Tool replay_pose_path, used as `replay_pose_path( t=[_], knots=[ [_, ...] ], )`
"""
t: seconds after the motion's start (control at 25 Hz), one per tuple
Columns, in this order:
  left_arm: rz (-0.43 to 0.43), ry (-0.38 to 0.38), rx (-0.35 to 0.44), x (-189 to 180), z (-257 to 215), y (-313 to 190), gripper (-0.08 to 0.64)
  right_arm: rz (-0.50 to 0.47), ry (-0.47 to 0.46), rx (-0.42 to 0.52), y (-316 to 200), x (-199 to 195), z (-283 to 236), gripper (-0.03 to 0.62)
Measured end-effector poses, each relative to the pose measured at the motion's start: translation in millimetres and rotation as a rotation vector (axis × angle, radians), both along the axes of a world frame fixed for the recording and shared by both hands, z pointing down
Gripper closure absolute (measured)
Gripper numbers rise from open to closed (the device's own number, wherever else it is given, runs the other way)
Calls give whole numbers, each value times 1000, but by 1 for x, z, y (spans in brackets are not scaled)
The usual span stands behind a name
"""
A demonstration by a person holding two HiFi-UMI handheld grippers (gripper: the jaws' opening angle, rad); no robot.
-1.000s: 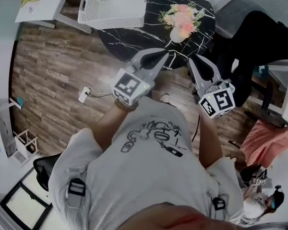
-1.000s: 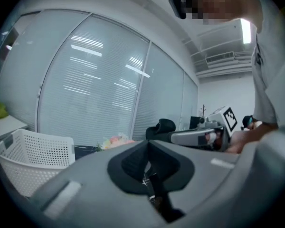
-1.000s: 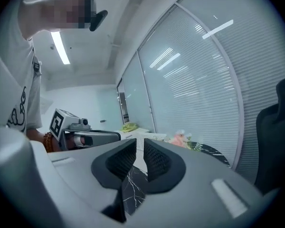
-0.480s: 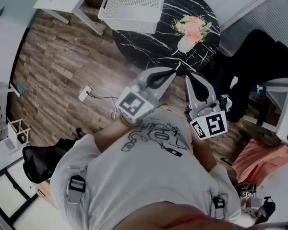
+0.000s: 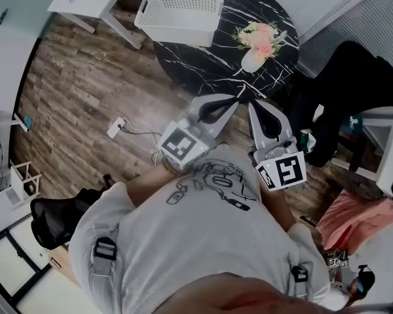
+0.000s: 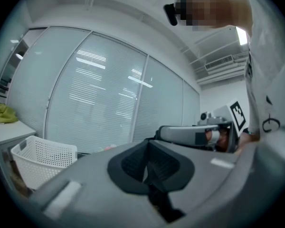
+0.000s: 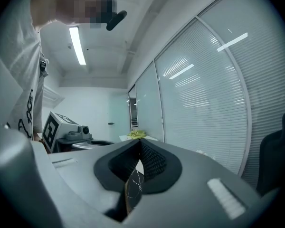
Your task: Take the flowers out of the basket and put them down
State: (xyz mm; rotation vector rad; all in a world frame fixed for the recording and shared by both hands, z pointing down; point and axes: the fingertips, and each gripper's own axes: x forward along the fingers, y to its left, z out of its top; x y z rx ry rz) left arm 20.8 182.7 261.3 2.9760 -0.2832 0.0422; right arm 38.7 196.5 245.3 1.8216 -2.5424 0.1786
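Flowers (image 5: 261, 34), likely light and easily crushed, stand in a white vase (image 5: 251, 60) near the table's (image 5: 203, 64) right edge, apart from the basket (image 5: 180, 13), best taken low by the stems, while left tool (image 5: 238, 100) and right tool (image 5: 253, 106) are clenched empty.

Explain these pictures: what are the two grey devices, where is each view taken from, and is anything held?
No robot here: a person holds a two-jaw gripper in each hand. The head view looks down past their shirt at the left gripper and right gripper. The other two views come from cameras riding on each gripper, looking along its jaws. Both pairs of jaws are together, holding nothing. On the round black table sit a white basket and the flowers, outside the basket.
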Motion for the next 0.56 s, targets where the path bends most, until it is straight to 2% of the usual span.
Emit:
replay_pose_path(
  t=[0.56],
  knots=[
    [5, -4, 8, 7, -2, -3, 558, -3, 8, -2, -1, 5, -4, 586]
  ],
)
